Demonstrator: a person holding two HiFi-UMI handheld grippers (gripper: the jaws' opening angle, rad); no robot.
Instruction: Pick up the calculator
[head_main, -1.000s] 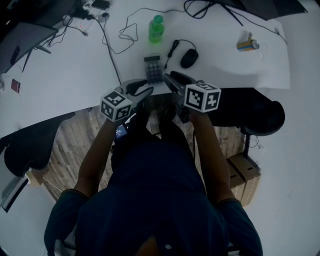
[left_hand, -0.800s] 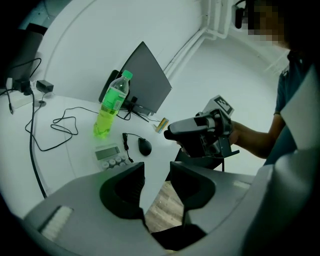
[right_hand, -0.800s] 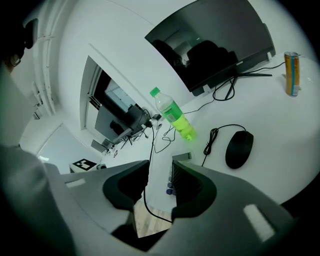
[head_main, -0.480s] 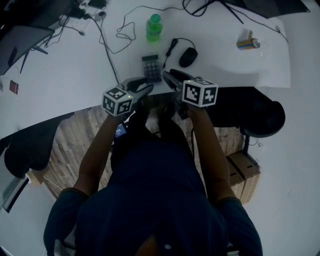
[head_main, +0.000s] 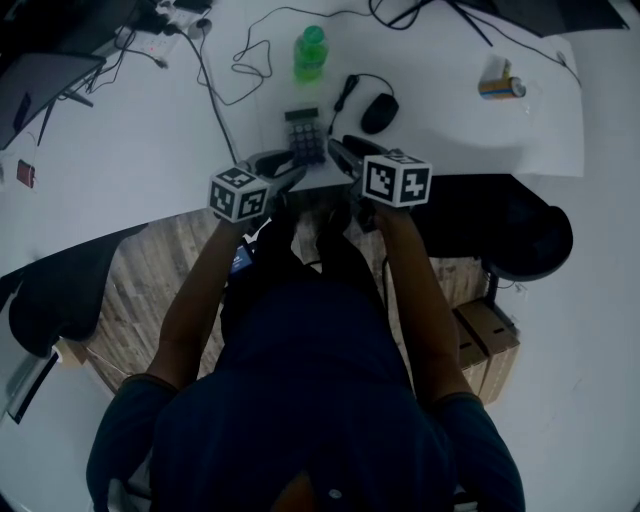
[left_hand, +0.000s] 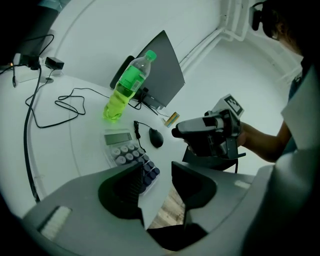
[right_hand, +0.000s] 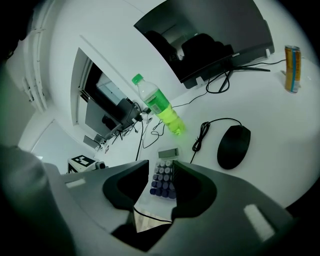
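Both grippers have edged forward toward the calculator (head_main: 305, 136), which lies flat on the surface (head_main: 150, 140) at twelve o'clock. The left gripper (head_main: 293, 178) and right gripper (head_main: 338, 153) hold their jaws apart and empty. Grasping and lifting remain.

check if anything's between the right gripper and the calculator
Nothing visible is. In the right gripper view the calculator shows in the gap of the open right gripper, with only bare white desk before it. The mouse lies off to its right and the green bottle stands beyond it, both clear of the path.
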